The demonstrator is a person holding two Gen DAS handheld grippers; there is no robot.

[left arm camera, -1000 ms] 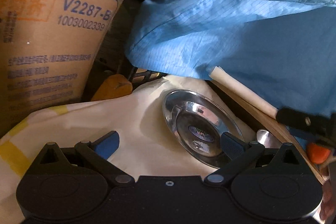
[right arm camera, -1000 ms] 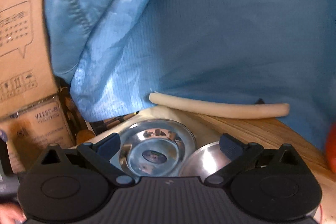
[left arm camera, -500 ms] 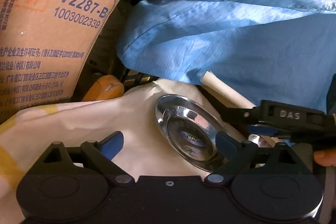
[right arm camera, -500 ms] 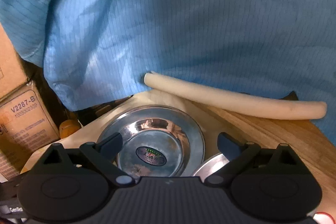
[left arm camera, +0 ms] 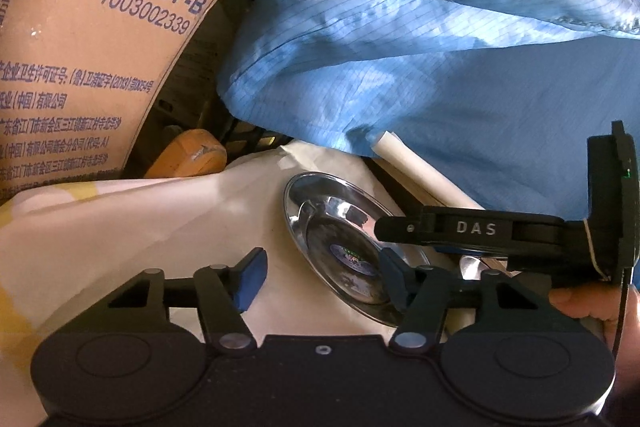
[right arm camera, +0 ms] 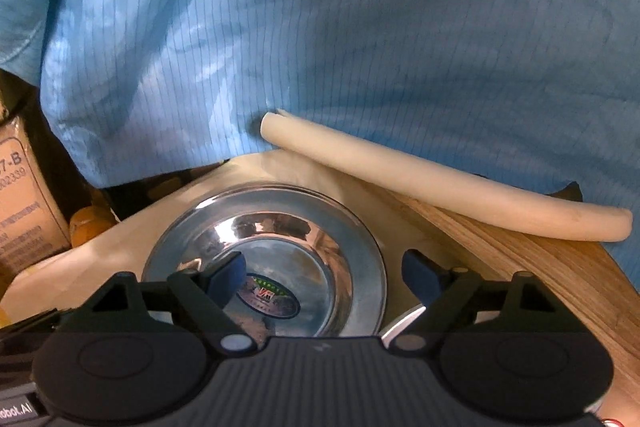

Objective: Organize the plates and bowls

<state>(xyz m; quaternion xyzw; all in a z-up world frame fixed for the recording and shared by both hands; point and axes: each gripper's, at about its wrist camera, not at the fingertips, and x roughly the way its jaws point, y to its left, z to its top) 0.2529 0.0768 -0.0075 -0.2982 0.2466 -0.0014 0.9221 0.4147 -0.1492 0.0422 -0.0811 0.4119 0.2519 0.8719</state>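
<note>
As we held both grippers over the cloth [left arm camera: 132, 219], the steel plate [right arm camera: 264, 267] lay flat on it near the tabletop [right arm camera: 552, 267] edge, with a second steel dish [right arm camera: 400, 325] just beside it, mostly hidden. Our right gripper [right arm camera: 324, 273] had its jaws wide, straddling the plate's right half, one finger over the well and one outside the rim; nothing was gripped. Our left gripper [left arm camera: 320, 277] was also spread wide and empty, its right finger over the plate's near rim.

We judged the main risk to be the thin, slick rim: a shallow pinch could let the plate slip or tip and knock the dish beside it. The loose cloth might also bunch up into the jaws. The blue garment [right arm camera: 360, 27] hung close behind.

The plate held nothing but a sticker [right arm camera: 268, 297] at its centre. We could not tell whether the second dish held anything.
</note>
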